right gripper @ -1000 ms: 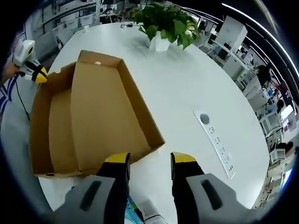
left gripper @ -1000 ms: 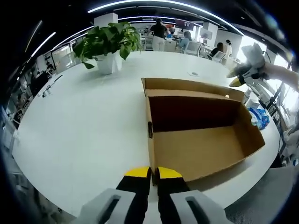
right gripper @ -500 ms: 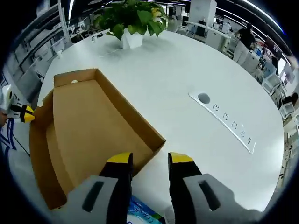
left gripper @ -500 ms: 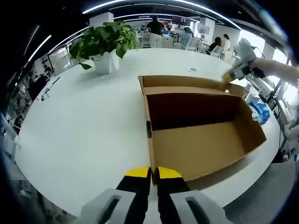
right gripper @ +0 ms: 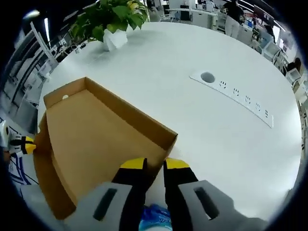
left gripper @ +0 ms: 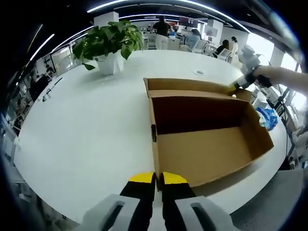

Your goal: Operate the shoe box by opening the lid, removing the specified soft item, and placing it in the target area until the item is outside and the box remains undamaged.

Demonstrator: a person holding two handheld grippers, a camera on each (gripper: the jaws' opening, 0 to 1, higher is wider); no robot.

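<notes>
The box, plain brown cardboard, lies open on the smooth white round surface. The left claw is pinched together at its near wall. The right claw straddles the lid's edge, jaws narrow; whether they grip it I cannot tell.

The shoe box is plain brown cardboard and lies open on the white table — its lid folded back flat at the far side, its inside bare, with the far inner wall in shadow. In the left gripper view it sits right of centre, toward three o'clock. A blue-and-white soft packet lies just outside the box's right end at three o'clock — on the table edge.
</notes>
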